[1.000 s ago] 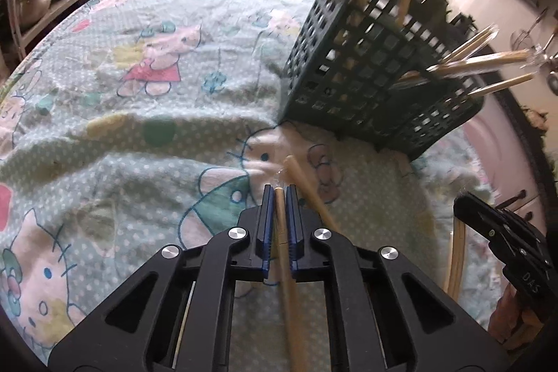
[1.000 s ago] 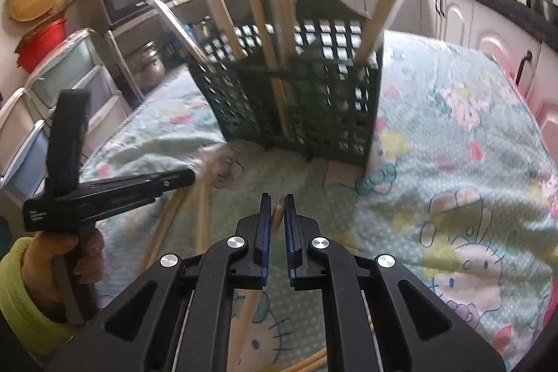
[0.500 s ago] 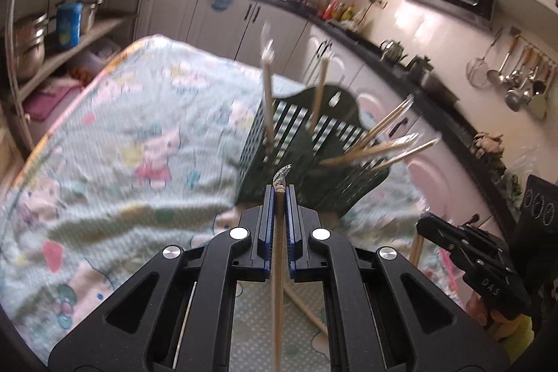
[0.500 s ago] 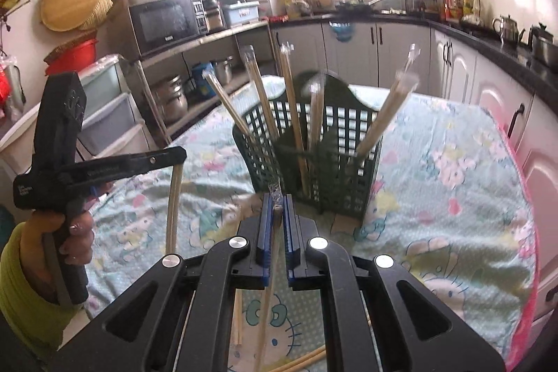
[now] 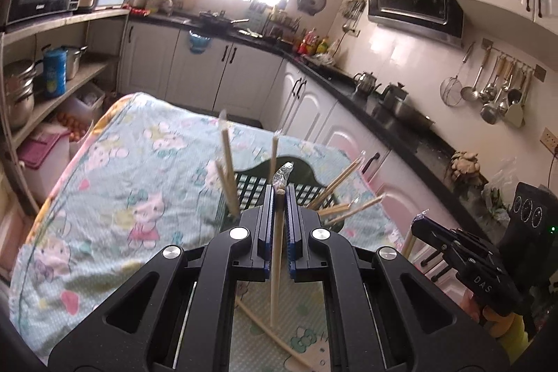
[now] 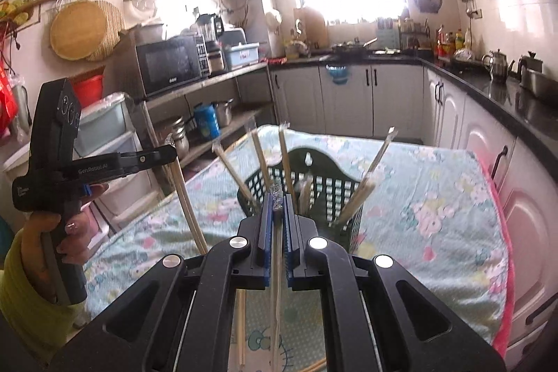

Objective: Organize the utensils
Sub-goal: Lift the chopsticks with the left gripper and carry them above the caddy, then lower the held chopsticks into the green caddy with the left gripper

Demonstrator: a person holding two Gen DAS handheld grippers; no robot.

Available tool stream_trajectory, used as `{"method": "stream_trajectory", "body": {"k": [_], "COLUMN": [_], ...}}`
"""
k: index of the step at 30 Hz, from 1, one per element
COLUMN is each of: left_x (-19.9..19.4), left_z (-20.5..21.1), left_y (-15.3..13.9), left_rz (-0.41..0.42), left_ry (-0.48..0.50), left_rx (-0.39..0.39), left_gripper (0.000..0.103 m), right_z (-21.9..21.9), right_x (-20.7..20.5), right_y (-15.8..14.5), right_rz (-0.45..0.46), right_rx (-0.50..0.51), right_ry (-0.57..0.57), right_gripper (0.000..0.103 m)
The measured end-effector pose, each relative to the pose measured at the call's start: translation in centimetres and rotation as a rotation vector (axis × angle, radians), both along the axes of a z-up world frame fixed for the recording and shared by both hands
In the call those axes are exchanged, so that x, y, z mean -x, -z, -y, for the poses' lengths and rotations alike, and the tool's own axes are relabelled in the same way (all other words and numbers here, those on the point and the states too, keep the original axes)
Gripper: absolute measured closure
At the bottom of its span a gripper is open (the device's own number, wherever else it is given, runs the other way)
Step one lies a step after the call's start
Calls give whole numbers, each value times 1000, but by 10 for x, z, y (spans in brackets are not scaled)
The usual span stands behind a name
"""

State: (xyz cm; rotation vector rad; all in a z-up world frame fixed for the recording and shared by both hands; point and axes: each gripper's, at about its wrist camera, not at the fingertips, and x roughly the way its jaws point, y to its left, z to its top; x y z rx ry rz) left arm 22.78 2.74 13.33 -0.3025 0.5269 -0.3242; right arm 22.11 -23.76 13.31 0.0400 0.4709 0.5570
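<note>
chopsticks are the whole story here: each claw has one wrapped chopstick pinched between its blue pads. left claw (image 5: 278, 194) is clamped on a chopstick (image 5: 275, 253) that hangs nearly straight down below the pads, with only the crinkly plastic tip poking out above, and the right claw (image 6: 276, 203) is clamped the same way on its own chopstick (image 6: 276, 285). the dark green basket (image 6: 324, 183) sits toward the far end of the bench (image 5: 115, 183) on the cartoon cloth, already holding several sticks leaning out at all angles. my worry: both grips are right up near the top end, so most of each stick dangles free and could pivot or slide out, esp. with that slippery wrapper. also the lower end has to clear the basket rim, and the sticks fanning out could get knocked, or the light basket tipped, if two claws go in at once. a few loose chopsticks (image 5: 268, 333) are lying on the cloth at the near edge too. pose-wise both claws point forward and a bit downward toward the basket, held above the bench side by side, with a hand (image 6: 66, 232) in a yellow-green sleeve wrapped round the left handle.
</note>
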Motion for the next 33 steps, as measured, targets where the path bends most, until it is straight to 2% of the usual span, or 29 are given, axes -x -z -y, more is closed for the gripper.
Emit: {"method": "stream_trajectory", "body": {"k": [14,23,28,33], "left_x": [-16,-32,-43,-58], "left_z": [32,47,54,64], "left_y": [-51,-76,-78,-67], "left_rz": [135,234,274,289], "left_ry": [3,-50,-79,-106], "left_rx": [-24,-72,-89,-101], "left_gripper": [101,101,101,101], "right_z": [11,20,20,18], "right_x": [-14,-40,-51,-69], "right_y": [-41,-68,-81,-85], "right_rz": [127,220,283,308], "right_rx": [-36,-83,-90,-81], "right_ry": [85,134,135,157], "right_gripper": [97,97,97,97]}}
